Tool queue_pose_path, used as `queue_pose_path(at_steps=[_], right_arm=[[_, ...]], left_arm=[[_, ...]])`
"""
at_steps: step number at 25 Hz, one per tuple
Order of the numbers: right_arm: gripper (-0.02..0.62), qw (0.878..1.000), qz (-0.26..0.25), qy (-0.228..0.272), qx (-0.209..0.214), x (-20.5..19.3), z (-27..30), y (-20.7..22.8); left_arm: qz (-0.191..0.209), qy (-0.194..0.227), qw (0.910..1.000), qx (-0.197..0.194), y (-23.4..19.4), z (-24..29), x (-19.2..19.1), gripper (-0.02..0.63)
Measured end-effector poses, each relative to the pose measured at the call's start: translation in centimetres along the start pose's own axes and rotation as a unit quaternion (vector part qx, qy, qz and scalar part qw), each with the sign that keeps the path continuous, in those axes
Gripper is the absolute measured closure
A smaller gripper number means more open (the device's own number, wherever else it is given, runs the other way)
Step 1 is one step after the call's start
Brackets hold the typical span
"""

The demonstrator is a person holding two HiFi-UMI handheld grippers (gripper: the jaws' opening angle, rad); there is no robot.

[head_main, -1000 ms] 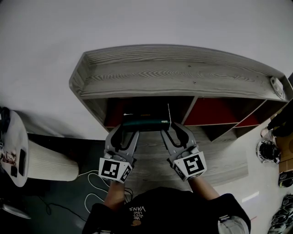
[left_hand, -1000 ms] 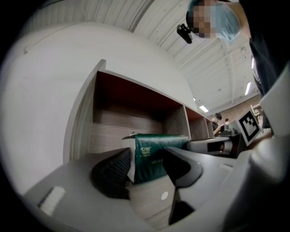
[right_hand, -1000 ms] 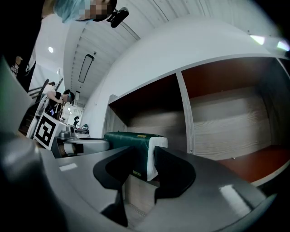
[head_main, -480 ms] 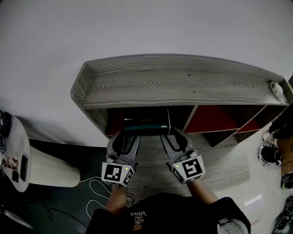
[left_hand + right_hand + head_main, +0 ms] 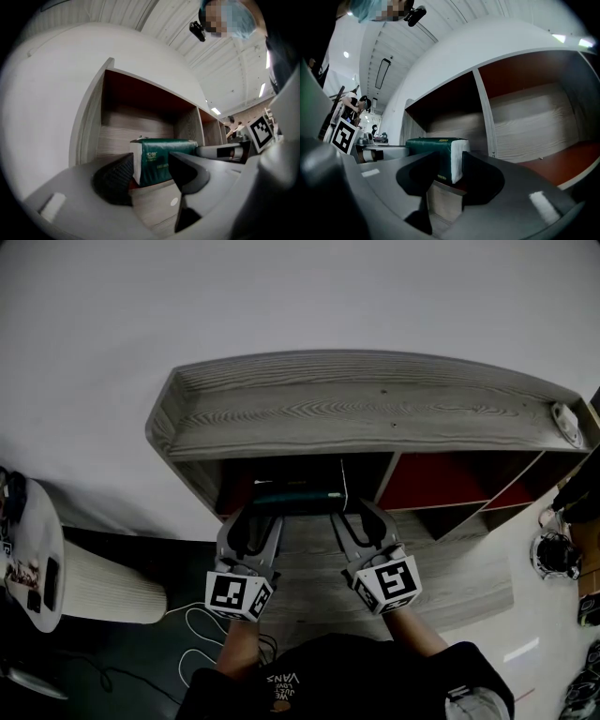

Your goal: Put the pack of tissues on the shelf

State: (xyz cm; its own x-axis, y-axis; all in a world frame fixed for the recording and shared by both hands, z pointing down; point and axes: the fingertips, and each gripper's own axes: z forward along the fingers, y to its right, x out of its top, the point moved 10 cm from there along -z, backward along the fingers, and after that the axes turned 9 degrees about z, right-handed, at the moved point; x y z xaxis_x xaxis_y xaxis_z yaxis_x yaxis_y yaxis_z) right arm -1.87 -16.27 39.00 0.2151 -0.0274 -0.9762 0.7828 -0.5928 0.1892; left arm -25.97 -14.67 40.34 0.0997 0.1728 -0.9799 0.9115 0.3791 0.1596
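Note:
The pack of tissues (image 5: 295, 498), dark green with white ends, lies crosswise at the mouth of the left compartment of the grey wooden shelf (image 5: 356, 409). In the gripper views the pack (image 5: 161, 159) (image 5: 433, 154) sits on the compartment's red floor at its front edge. My left gripper (image 5: 253, 517) (image 5: 151, 171) is at the pack's left end and my right gripper (image 5: 354, 514) (image 5: 450, 171) at its right end. Both have their jaws apart, with a white end of the pack showing between them. Whether any finger presses on the pack is not clear.
A divider separates this compartment from a red-backed compartment (image 5: 441, 479) to its right. A round white object (image 5: 567, 418) lies on the shelf top's right end. A small round table (image 5: 23, 549) stands at the left, cables (image 5: 192, 615) lie on the floor, and gear (image 5: 553, 554) lies at the right.
The grippers and the pack have stayed at the compartment's mouth. Only the head view has shifted a little against the shelf.

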Motion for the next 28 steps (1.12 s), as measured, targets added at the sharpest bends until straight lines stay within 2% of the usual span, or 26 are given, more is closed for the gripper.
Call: queue_pose_path(at_steps=[8, 10, 11, 12, 18, 28], right_arm=[[0.464, 1.0, -0.011, 0.006, 0.005, 0.1, -1.2, -0.6], [0.545, 1.0, -0.011, 0.009, 0.002, 0.0, -1.5, -0.7], [0.563, 1.0, -0.01, 0.011, 0.0, 0.1, -1.6, -0.7], [0.592, 1.0, -0.01, 0.009, 0.0, 0.1, -1.7, -0.8], [0.592, 1.0, -0.013, -0.011, 0.01, -0.1, -1.6, -1.5], [0.592, 1.0, -0.014, -0.023, 0.015, -0.9, -1.2, -1.6]], left_arm=[[0.002, -0.01, 0.9996, 0.025, 0.4, -2.2, 0.3, 0.348], [0.004, -0.013, 0.9996, 0.026, 0.6, -2.6, 0.2, 0.352], [0.005, -0.014, 0.9996, 0.025, 0.8, -2.8, 0.3, 0.356], [0.005, -0.014, 0.9996, 0.022, 0.9, -2.8, 0.4, 0.384], [0.012, -0.02, 0.9996, 0.014, 1.8, -2.4, 0.4, 0.554], [0.005, -0.037, 0.9993, -0.005, 2.1, -1.4, -0.4, 0.554]])
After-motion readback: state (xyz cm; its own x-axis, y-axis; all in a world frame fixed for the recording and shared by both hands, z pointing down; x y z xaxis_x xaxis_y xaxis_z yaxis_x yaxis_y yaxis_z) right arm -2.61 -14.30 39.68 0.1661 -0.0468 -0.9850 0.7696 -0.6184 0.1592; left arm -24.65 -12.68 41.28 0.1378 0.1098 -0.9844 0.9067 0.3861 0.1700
